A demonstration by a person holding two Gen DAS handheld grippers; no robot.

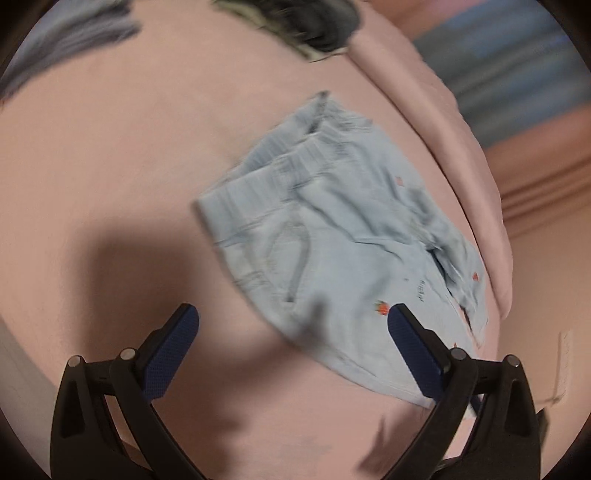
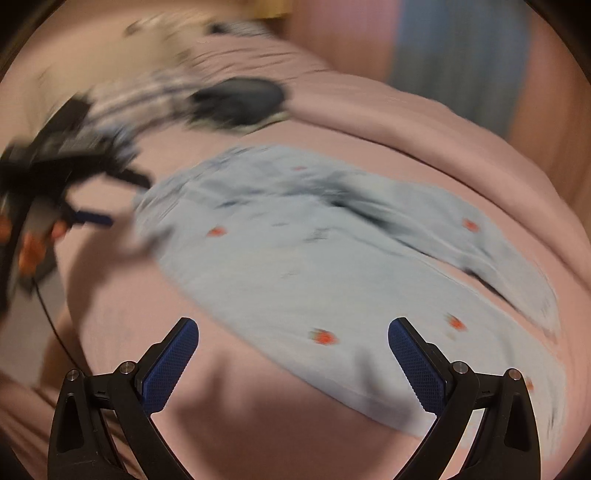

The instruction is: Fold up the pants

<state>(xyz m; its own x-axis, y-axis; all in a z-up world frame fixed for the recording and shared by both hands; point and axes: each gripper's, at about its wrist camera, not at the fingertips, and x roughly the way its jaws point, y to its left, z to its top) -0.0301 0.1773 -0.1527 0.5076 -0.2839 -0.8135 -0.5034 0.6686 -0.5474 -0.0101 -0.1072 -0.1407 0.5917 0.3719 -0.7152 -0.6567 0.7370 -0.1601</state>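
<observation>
Light blue denim pants (image 1: 332, 240) with small red strawberry marks lie spread on a pink bed sheet (image 1: 110, 166). In the left wrist view the waistband end is nearest the middle. My left gripper (image 1: 293, 321) is open and empty above the pants' near edge. In the right wrist view the pants (image 2: 314, 251) lie across the middle, legs running right. My right gripper (image 2: 293, 336) is open and empty above their near edge. The left gripper (image 2: 92, 218) shows blurred at the left, beside the waistband.
A dark garment (image 1: 314, 29) lies at the far side of the bed; it also shows in the right wrist view (image 2: 240, 99). A grey garment (image 1: 74, 44) lies far left. The bed edge (image 1: 472, 177) runs along the right, with a striped floor (image 1: 517, 74) beyond.
</observation>
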